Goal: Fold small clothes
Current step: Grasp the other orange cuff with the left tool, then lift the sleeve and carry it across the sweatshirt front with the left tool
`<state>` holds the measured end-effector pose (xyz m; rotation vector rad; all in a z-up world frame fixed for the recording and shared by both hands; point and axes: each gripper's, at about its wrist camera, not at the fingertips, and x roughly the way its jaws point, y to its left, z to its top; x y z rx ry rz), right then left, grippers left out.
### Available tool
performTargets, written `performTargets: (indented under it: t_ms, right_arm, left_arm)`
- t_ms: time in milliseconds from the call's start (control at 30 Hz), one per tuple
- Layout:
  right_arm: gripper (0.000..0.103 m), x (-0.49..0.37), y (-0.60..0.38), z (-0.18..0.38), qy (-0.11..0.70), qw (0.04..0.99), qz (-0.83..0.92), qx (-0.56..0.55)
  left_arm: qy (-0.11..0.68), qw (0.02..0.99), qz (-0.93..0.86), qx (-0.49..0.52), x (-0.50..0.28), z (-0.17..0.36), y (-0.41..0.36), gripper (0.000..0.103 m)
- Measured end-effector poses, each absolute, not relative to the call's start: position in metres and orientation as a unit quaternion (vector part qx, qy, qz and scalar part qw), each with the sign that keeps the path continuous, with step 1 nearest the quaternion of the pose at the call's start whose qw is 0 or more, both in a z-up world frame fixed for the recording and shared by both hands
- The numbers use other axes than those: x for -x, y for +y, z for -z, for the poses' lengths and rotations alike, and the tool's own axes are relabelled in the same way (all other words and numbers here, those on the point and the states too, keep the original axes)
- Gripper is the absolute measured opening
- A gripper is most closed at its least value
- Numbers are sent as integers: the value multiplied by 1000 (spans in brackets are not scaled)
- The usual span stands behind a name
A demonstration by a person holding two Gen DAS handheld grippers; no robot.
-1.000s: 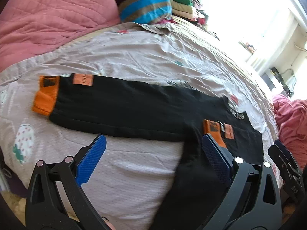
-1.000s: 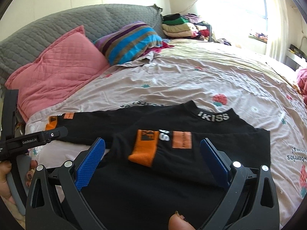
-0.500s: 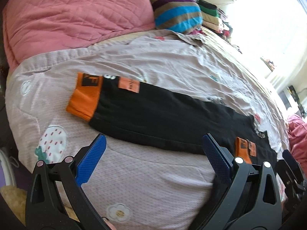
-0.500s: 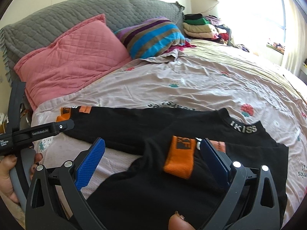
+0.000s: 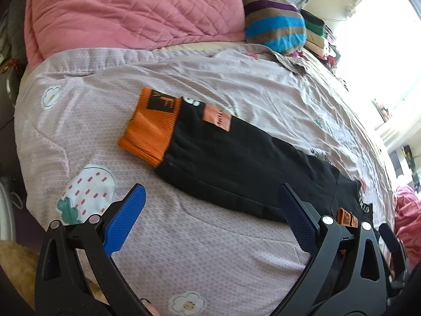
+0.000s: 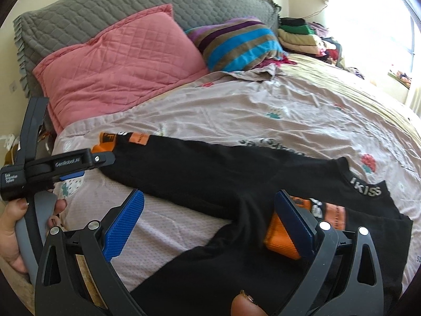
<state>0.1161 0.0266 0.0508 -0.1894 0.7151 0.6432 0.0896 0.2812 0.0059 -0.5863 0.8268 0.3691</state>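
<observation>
Looking along the left gripper [image 5: 210,205], its blue-padded jaws stand wide apart and hold nothing, poised above the bedsheet [image 5: 210,250]. The black top [image 5: 236,163] lies flat on that sheet, and everything here is placed from it: its outstretched sleeve ends in an orange cuff [image 5: 151,134] just beyond the left pad, a small orange patch [image 5: 217,118] sits on the sleeve beside the cuff, and the pink quilted pillow [image 5: 131,13] and striped pillow [image 5: 276,23] lie well beyond it at the head of the bed.

From the right wrist camera, the right gripper [image 6: 208,210] is likewise released, its jaws spread over the body of the black top [image 6: 236,179] with nothing between them. The second sleeve is folded across the chest, its orange cuff [image 6: 279,234] just beside the right pad. The collar lettering [image 6: 365,188] shows past that. At the far sleeve's cuff, the left gripper [image 6: 105,158] hovers, held by a hand [image 6: 10,234]; from this side I cannot tell its opening. A stack of folded clothes [image 6: 297,36] lies far beyond the top.
</observation>
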Motion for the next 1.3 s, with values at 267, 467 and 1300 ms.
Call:
performTargets:
  t_ms: [267, 467, 1300]
  right_arm:
    - [99, -115, 53, -41, 352, 866, -338, 103]
    - [99, -119, 54, -36, 359, 865, -341, 82]
    - [99, -121, -34, -33, 365, 891, -270, -18]
  left_arm:
    - [404, 833, -186, 330, -92, 12, 309, 93]
    - [412, 819, -183, 356, -105, 27, 322, 69]
    - [298, 891, -163, 303, -107, -32, 296, 5]
